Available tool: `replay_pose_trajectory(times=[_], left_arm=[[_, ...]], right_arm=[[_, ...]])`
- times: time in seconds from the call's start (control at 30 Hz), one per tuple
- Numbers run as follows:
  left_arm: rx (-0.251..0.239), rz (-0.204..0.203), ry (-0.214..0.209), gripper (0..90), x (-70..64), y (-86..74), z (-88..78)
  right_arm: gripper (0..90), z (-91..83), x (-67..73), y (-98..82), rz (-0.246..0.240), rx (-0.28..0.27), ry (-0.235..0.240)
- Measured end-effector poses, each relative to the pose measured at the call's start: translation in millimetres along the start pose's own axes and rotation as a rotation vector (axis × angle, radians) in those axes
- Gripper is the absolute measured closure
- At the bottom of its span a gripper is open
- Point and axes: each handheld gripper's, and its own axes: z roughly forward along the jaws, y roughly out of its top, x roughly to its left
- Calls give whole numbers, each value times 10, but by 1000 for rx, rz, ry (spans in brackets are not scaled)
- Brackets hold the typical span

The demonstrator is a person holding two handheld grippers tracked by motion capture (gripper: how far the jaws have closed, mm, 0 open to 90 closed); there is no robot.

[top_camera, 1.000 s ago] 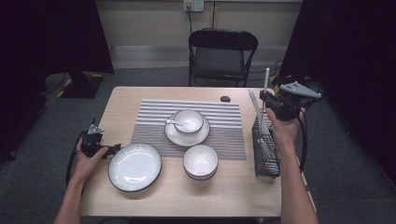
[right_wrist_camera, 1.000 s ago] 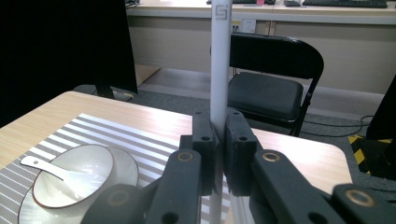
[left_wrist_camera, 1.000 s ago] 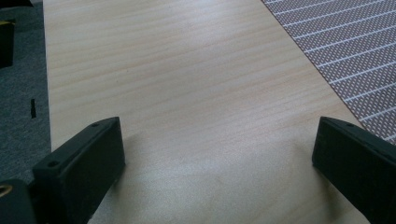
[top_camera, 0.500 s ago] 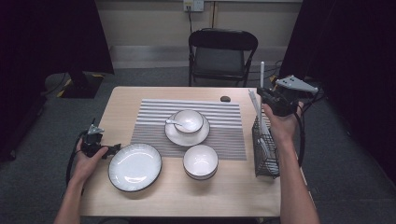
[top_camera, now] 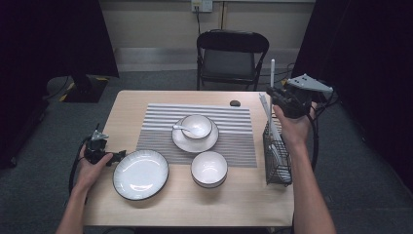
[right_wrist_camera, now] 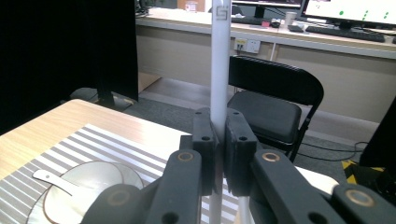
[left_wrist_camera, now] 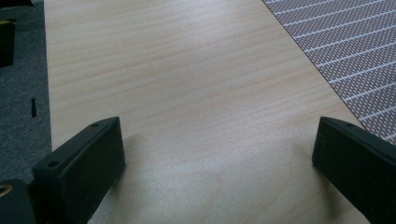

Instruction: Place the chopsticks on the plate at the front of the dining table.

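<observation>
A person sits at a pale wooden table, seen from above, with a two-jaw gripper in each hand. The right gripper is raised above the table's right edge, its jaws pinched tight on a slim white chopstick that stands upright. In the right gripper view the chopstick rises straight up between the two black jaws, which press on it from both sides, and it extends below them too. Directly beneath that hand stands a black wire cutlery rack at the table's right edge, with other pale utensils leaning inside it.

The left gripper rests low at the table's left edge, just beside a large white plate with a dark rim. In the left gripper view its jaws stand wide apart over bare wood, with nothing between them.

A grey striped placemat lies in the middle of the table. On it sits a saucer carrying a small bowl with a white spoon in it. A second white bowl stands at the mat's near edge. A small dark object lies at the far edge of the table, and a black folding chair stands beyond it
</observation>
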Motion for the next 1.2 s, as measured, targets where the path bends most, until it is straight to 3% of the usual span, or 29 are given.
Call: replay_pose_trajectory(times=[0.53, 0.6, 0.67, 0.73, 0.9, 1.2], left_arm=[[-9, -12, 1, 67, 9, -12, -30], [-12, -19, -8, 70, 15, -13, -40], [-24, -39, -56, 89, 24, -8, -58], [-25, -38, -54, 160, 15, -2, -70], [-14, -43, -82, 162, 7, 20, -97], [-24, 18, -104, 190, -152, 93, -256]], right_arm=[[847, 82, 103, -44, 97, -33, 145], [848, 104, 122, -52, 104, -39, 162], [848, 119, 139, -60, 109, -43, 170], [848, 130, 160, -71, 116, -51, 176], [847, 155, 217, -91, 116, -45, 186], [847, 225, 344, -92, 108, -38, 216]])
